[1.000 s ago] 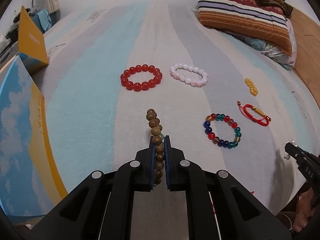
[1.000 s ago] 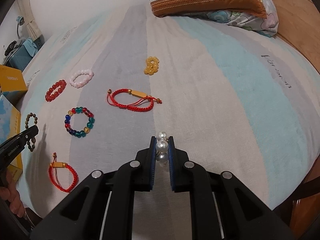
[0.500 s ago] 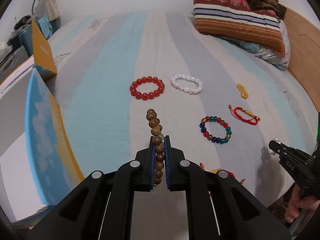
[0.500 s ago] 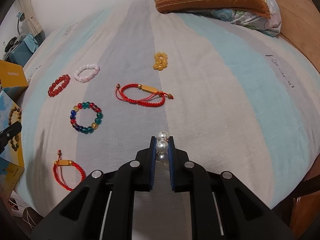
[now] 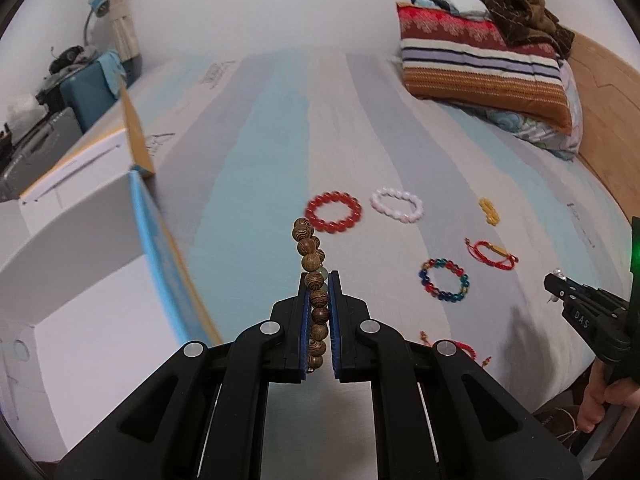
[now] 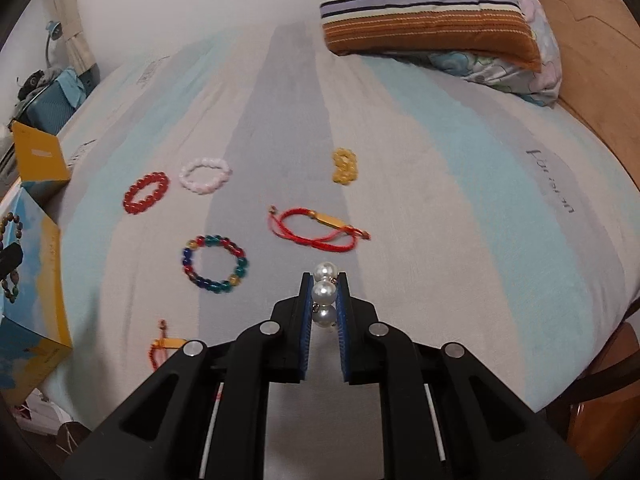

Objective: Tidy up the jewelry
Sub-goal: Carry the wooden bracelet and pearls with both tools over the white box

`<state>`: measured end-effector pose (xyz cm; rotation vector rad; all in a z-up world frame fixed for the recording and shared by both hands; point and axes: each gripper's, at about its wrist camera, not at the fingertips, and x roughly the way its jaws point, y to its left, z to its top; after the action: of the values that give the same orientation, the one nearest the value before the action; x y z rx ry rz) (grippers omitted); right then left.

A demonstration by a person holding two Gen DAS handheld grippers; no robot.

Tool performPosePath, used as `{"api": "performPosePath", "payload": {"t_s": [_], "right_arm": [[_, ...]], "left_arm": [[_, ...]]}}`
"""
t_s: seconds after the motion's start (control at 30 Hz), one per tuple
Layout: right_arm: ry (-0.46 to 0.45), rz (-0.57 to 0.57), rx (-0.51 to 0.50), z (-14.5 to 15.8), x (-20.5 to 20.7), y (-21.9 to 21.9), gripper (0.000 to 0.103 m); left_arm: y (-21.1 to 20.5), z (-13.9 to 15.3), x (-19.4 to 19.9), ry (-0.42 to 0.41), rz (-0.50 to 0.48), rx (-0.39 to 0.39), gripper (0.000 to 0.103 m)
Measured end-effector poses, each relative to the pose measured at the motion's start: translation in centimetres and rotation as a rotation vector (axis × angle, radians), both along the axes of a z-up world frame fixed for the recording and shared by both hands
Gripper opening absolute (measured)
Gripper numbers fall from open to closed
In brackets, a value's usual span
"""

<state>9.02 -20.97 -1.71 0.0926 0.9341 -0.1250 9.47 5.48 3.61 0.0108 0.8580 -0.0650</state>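
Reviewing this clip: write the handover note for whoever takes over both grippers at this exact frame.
Left gripper: shut on the wooden bead bracelet, held beside the open box.
Right gripper: shut on the pearl piece, above the bed.
On the bed: red bead bracelet, pink bracelet, multicolor bracelet, yellow beads, red cord bracelet, second red cord bracelet.
Nothing visibly boxed yet. Left: box both held pieces, then the six.

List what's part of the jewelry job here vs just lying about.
Job: wooden bead bracelet in left gripper, pearl piece in right gripper, red bead bracelet, multicolor bracelet, open box.
Bystanders: striped pillow, desk lamp.
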Motion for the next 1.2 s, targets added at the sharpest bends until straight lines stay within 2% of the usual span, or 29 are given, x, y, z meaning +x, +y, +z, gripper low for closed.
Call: {"api": "performPosePath", "payload": {"t_s": [0.13, 0.27, 0.4, 0.8, 1.03, 1.2], "right_arm": [[-0.015, 0.023, -0.009, 1.2, 0.6, 1.5, 0.010], [-0.038, 0.059, -0.034, 2.5, 1.2, 3.8, 0.010], [-0.057, 0.111, -0.035, 3.8, 2.0, 6.9, 0.010], [-0.104, 0.307, -0.015, 6.9, 2.6, 19.3, 0.010], [-0.132, 0.448, 0.006, 8.4, 1.2, 27.2, 0.010], [-0.120, 0.539, 0.026, 8.4, 0.5, 31.8, 0.010]], "left_arm": [[1.8, 1.2, -0.5, -0.018, 0.034, 0.010, 0.008], [4.6, 2.5, -1.2, -0.056, 0.109, 0.019, 0.008], [7.3, 2.9, -1.7, -0.053, 0.159, 0.031, 0.008], [16.1, 2.7, -4.7, -0.031, 0.300, 0.030, 0.008], [21.5, 2.2, -6.8, -0.006, 0.386, 0.020, 0.008], [24.5, 1.6, -8.3, 0.006, 0.430, 0.010, 0.008]]}}
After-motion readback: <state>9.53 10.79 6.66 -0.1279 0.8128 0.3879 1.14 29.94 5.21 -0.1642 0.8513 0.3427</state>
